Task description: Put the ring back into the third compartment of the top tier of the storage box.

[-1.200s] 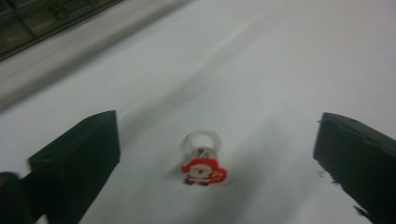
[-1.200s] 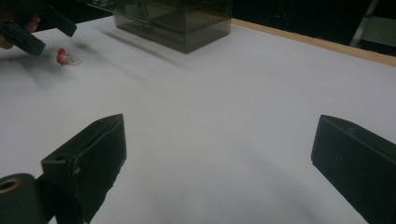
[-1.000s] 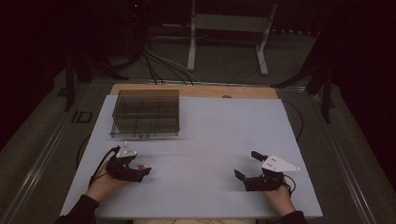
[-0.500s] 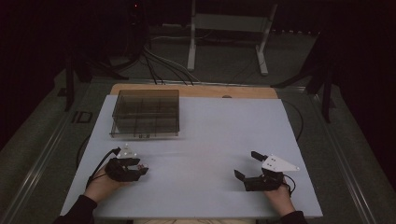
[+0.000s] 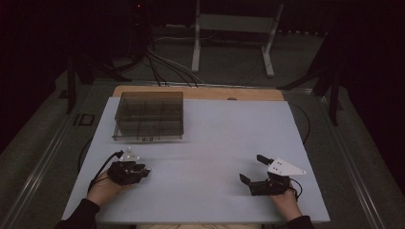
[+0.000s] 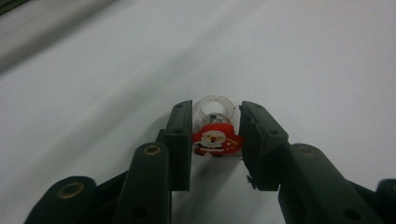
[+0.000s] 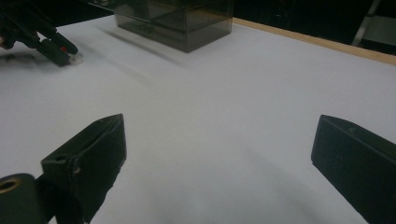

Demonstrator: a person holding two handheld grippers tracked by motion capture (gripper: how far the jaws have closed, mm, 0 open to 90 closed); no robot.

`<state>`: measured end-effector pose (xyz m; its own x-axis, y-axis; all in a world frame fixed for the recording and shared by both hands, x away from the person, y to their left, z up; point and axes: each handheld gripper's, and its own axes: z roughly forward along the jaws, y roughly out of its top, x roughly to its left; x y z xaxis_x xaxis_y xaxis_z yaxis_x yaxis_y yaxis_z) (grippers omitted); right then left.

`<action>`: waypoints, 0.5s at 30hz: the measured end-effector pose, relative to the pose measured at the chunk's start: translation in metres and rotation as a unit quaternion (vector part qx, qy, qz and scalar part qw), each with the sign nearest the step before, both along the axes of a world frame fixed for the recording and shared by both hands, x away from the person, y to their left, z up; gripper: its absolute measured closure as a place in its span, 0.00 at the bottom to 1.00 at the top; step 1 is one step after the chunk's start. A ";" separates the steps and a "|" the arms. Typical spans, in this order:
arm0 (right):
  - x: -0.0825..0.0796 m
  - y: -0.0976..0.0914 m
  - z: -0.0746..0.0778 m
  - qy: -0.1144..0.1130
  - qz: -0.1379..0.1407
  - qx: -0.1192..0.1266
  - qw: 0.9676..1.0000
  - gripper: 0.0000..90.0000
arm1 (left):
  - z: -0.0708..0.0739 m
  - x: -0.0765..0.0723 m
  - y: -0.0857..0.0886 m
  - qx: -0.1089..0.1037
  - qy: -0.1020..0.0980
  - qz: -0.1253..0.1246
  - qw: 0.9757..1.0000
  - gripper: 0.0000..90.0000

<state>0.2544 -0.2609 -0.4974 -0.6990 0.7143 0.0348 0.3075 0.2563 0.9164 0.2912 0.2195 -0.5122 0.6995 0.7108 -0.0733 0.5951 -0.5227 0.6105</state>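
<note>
Left gripper [image 6: 215,140] jaws just been closing in, now pinching the little Santa ring [image 6: 215,138] sitting on the white table [image 5: 210,143] near the compartment box [image 5: 149,116], so probably ready to lift; right gripper [image 7: 219,158] gaping wide, empty.

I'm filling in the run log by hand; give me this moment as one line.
left gripper: jaws just closing, pads either side of Santa ring, contact unclear | right gripper: open, nothing between jaws | compartment box: far left of table
</note>
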 end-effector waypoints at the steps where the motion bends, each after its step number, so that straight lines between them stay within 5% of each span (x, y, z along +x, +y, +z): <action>1: 0.000 0.000 0.000 0.000 0.000 0.000 1.000 0.03 | 0.000 0.000 0.000 0.001 -0.003 -0.002 1.000 0.73; 15: 0.000 0.000 0.000 -0.001 0.000 0.000 1.000 0.03 | 0.010 -0.001 -0.002 -0.006 -0.012 -0.006 1.000 0.77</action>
